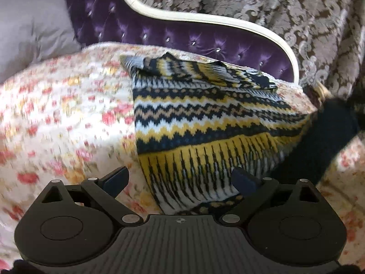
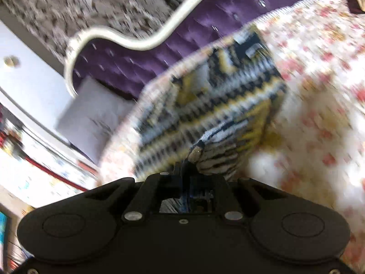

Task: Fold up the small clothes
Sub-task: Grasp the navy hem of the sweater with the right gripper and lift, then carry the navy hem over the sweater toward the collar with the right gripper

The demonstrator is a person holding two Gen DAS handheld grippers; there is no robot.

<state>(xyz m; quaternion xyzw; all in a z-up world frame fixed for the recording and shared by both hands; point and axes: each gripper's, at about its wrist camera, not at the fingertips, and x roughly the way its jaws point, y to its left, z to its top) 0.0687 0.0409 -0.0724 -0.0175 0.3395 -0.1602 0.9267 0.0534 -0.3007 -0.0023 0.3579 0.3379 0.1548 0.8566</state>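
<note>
A knitted sweater [image 1: 205,118] with navy, yellow, tan and white zigzag bands lies on a floral bedspread [image 1: 57,114]. Its far part is folded over on itself. My left gripper [image 1: 180,180] is open and low over the near hem, with one finger [image 1: 116,178] over the bedspread and the other over the knit. In the blurred right wrist view, my right gripper [image 2: 187,162] is shut on an edge of the sweater [image 2: 216,91]. A pinched fold of the striped hem [image 2: 212,150] rises from its jaws.
A purple tufted headboard [image 1: 159,34] with a cream frame stands behind the bed, and a grey pillow [image 1: 29,29] leans against it. A dark blurred shape [image 1: 319,141] covers the sweater's right edge. The wall behind carries a brown damask pattern [image 1: 273,6].
</note>
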